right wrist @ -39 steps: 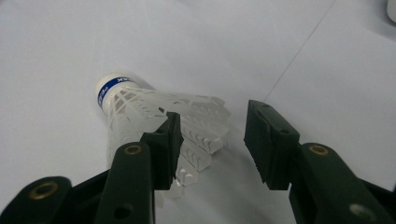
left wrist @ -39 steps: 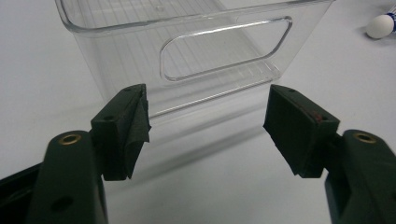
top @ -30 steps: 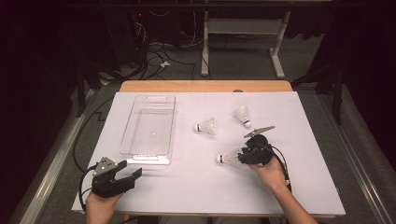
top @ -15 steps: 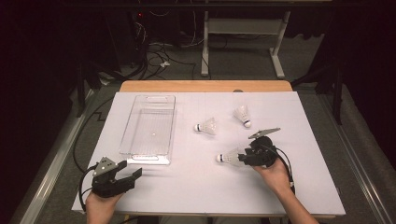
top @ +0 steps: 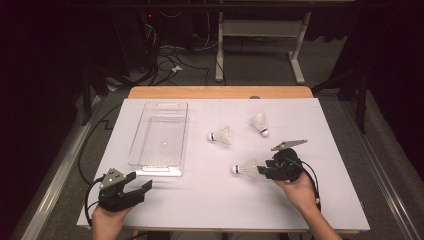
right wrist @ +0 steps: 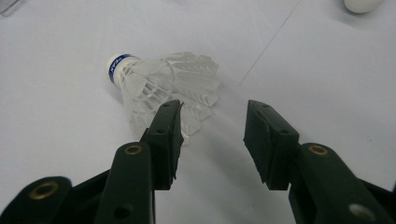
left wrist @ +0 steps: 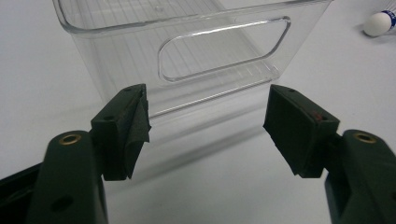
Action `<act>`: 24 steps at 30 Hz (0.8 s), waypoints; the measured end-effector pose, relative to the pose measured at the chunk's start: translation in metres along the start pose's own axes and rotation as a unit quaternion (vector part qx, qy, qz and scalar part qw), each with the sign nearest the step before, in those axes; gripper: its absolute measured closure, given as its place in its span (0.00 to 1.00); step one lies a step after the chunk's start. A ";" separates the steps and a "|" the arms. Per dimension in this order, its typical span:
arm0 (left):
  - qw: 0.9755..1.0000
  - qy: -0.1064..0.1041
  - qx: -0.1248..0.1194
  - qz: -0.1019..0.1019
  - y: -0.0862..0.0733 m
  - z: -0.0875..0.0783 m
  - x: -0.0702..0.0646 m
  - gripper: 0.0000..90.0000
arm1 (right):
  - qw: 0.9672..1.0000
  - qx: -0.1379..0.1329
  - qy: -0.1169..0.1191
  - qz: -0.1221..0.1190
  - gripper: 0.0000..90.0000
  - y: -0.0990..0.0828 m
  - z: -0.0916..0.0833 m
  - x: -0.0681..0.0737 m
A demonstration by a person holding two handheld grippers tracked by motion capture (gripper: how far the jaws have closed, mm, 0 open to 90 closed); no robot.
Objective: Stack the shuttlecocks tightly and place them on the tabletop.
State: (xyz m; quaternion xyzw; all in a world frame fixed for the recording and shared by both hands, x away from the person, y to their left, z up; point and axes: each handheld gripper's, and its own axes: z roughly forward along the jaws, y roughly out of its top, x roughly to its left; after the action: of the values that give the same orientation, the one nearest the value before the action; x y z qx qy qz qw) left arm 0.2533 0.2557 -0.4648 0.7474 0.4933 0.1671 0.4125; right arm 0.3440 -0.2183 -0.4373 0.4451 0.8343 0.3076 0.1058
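Observation:
Three white shuttlecocks lie on the white table. The nearest shuttlecock [top: 245, 169] [right wrist: 163, 88] lies on its side, its blue-banded cork pointing left. My right gripper [top: 261, 171] [right wrist: 212, 121] stands open just right of it; one jaw tip sits against the feather skirt and nothing lies between the pads. Two more shuttlecocks [top: 221, 135] [top: 260, 123] lie farther back. The clear plastic tray [top: 160, 137] [left wrist: 187, 60] is on the left. My left gripper [top: 142, 187] [left wrist: 208, 112] rests open near the front left edge, facing the tray's handled end wall.
The white sheet [top: 200, 200] covers the table, with a wooden edge [top: 220, 92] at the back. Cables trail from both grippers off the table. A shuttlecock's white cork [left wrist: 377, 23] shows far right in the left gripper view. A desk frame and cables stand on the floor beyond.
My right gripper has drifted slightly toward the near edge beside the nearest shuttlecock, which stays put. The left gripper has not moved.

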 end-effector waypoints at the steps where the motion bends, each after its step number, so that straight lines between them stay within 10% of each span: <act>1: 1.000 0.000 0.000 0.000 0.000 0.000 0.000 0.35 | 1.000 -0.003 -0.001 0.000 0.63 -0.001 -0.001 0.000; 24: 1.000 0.000 0.001 0.001 0.000 0.000 0.000 0.35 | 0.999 -0.011 0.033 -0.024 0.66 -0.008 -0.013 0.027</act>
State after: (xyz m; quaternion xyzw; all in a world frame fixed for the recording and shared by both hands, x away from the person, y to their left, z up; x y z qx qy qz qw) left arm 0.2533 0.2551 -0.4647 0.7484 0.4924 0.1674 0.4117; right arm 0.3168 -0.2052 -0.4293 0.4138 0.8440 0.3288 0.0909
